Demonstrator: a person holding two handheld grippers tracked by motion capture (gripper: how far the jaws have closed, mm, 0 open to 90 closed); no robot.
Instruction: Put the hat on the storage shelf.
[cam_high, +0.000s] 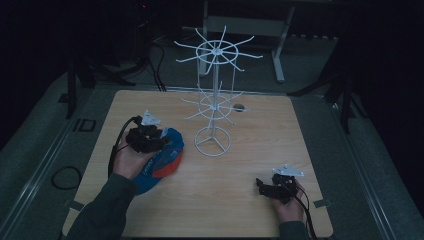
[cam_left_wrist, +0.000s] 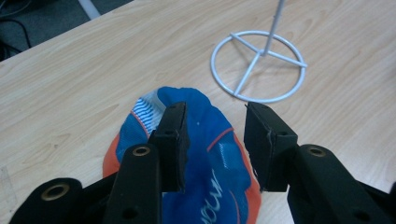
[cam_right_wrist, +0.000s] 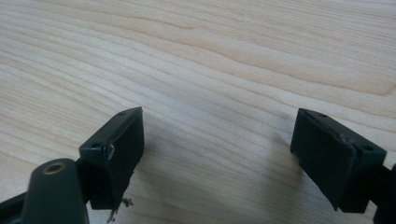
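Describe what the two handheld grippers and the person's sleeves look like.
Both the left gripper and the right gripper are black, each topped by a grey three-cornered plate and trailing a black cable. Their fingers are flat, blocky black pads on arms with brass-ringed holes. The sleeves are dark grey-green.

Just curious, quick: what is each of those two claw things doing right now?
Left gripper: open, fingers poised over the blue and orange cap, not gripping.
Right gripper: open wide, holding nothing.
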